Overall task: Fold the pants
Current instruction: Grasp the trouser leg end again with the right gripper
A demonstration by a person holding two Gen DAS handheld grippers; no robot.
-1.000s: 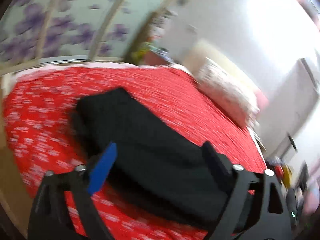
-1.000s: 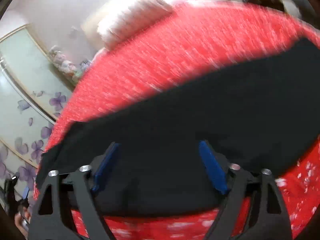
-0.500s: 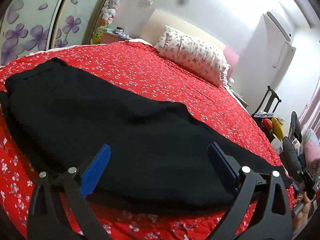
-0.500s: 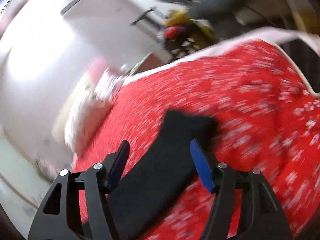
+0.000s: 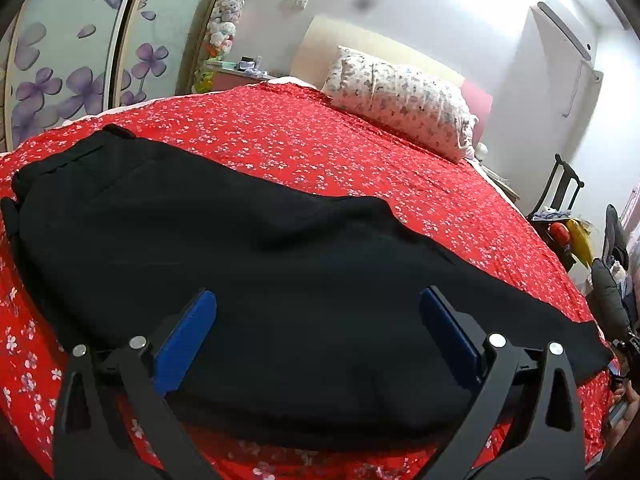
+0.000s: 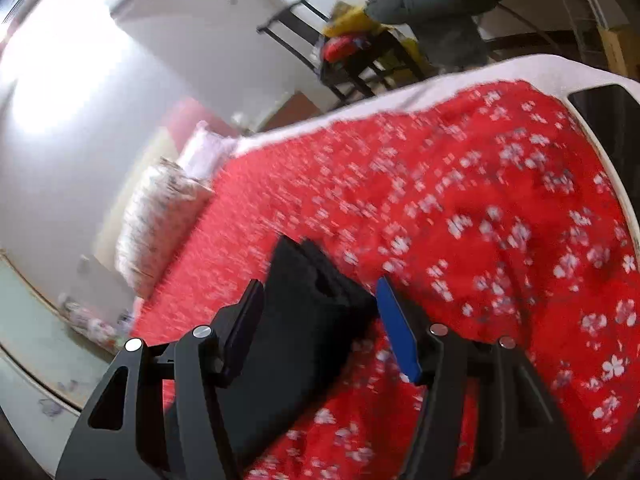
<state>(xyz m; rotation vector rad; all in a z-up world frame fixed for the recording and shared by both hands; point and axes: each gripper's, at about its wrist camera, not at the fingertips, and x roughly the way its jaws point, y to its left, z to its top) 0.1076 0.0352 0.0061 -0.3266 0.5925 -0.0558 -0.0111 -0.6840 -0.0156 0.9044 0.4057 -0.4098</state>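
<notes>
Black pants (image 5: 240, 232) lie spread lengthwise on a red flowered bedsheet (image 5: 320, 148), waistband at the left and leg ends at the right. My left gripper (image 5: 318, 292) hovers just above the near edge of the pants' middle, jaws wide open with nothing between the blue pads. In the blurred right wrist view, the hem end of the pants (image 6: 296, 320) lies between the fingers of my right gripper (image 6: 319, 282). Its jaws stand partly open, and a gap shows between the right blue pad and the cloth.
A flowered pillow (image 5: 400, 96) lies at the head of the bed. A wardrobe (image 5: 60, 60) with purple flowers stands at the left. A dark chair (image 6: 340, 60) piled with clothes stands past the bed's far side. The white bed edge (image 6: 600, 148) runs at the right.
The left gripper came closer and lower over the pants and opened a little wider. The right gripper swung from the pants' middle to the leg end, and its jaws narrowed.
</notes>
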